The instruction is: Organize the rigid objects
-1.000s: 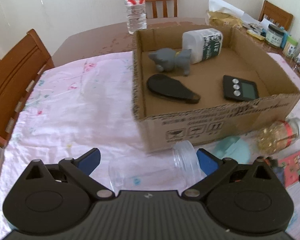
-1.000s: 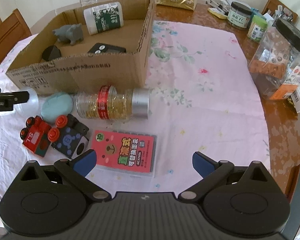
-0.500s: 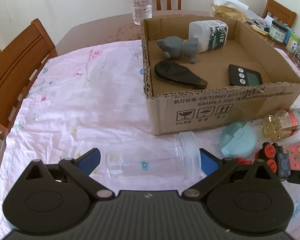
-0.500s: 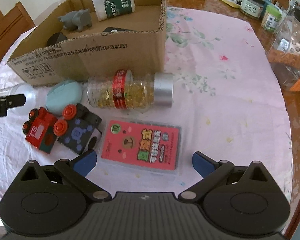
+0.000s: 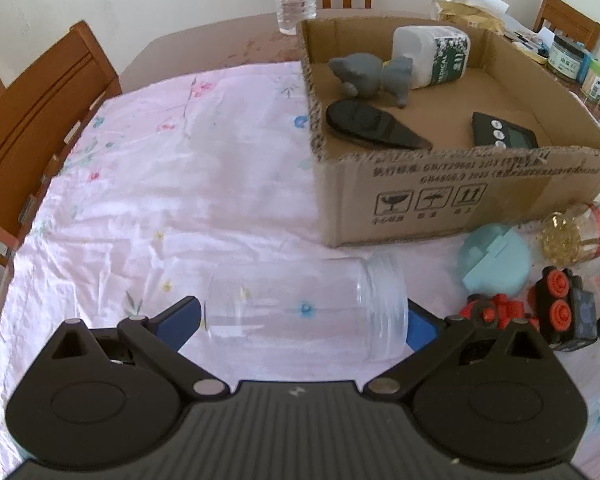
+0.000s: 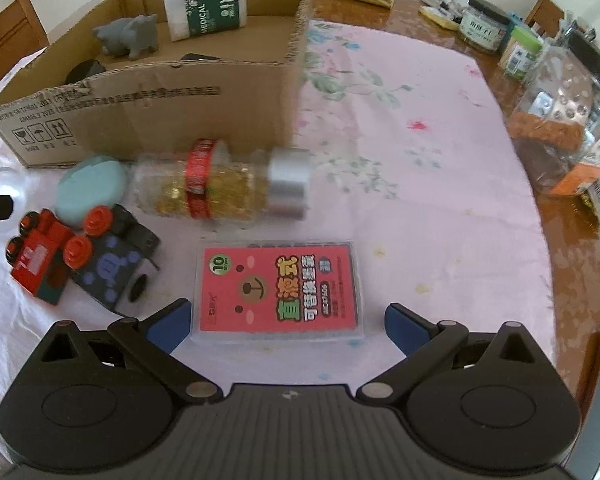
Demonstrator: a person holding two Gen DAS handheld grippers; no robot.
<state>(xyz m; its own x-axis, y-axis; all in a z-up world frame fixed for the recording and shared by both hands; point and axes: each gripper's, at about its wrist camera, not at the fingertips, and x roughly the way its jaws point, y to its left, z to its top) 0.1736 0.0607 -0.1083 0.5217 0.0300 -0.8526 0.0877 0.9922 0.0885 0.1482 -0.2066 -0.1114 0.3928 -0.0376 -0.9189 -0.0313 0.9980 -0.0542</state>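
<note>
Left tool (image 5: 303,320) spread wide around the lying clear jar (image 5: 306,312), right tool (image 6: 286,322) spread, empty: slick jar could roll away on closing.

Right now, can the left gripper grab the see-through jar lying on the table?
Probably yes. The clear jar lies on its side right between the open left gripper's blue fingertips, with nothing in between. The cardboard box and teal lid sit farther off, so closing should catch it.

Wood table (image 6: 572,240) w/ pink cloth (image 5: 160,200): cardboard box (image 5: 460,200), clear jar (image 5: 304,312), toys, card pack (image 6: 278,290).
</note>
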